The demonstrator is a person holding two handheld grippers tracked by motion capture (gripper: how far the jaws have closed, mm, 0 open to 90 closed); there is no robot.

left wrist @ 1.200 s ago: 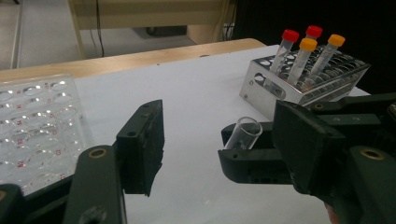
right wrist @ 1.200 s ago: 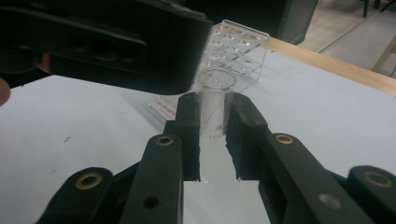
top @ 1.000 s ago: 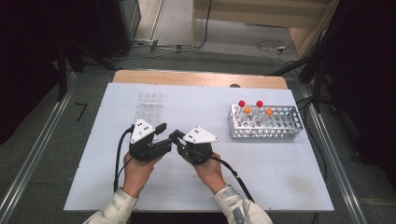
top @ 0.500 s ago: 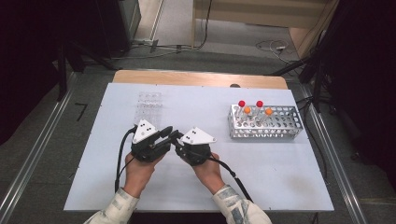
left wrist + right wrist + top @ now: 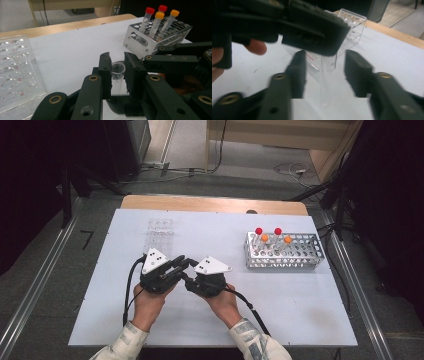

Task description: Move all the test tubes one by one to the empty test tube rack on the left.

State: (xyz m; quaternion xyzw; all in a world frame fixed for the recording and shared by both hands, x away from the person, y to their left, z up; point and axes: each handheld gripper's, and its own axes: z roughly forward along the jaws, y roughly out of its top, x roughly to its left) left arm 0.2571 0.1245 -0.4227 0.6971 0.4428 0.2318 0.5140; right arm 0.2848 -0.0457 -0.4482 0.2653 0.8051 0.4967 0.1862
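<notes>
A clear uncapped tube (image 5: 117,73) stands upright between the jaws of my left gripper (image 5: 117,62), which is shut on it near its open top. My right gripper (image 5: 325,56) is open, with its jaws on either side of the tube's lower part (image 5: 327,82) and a gap on each side. In the high view, the left gripper (image 5: 181,265) and right gripper (image 5: 189,279) meet tip to tip above the middle of the white table (image 5: 125,320). The tube itself is hidden there.
A metal rack (image 5: 295,256) at the right holds red-capped (image 5: 258,231) and orange-capped tubes (image 5: 287,239). A clear plastic well rack (image 5: 160,232) lies at the back left. A cable trails from each gripper toward the table's near edge.
Both hands have barely shifted. The two grippers stay close together over the middle of the table.
</notes>
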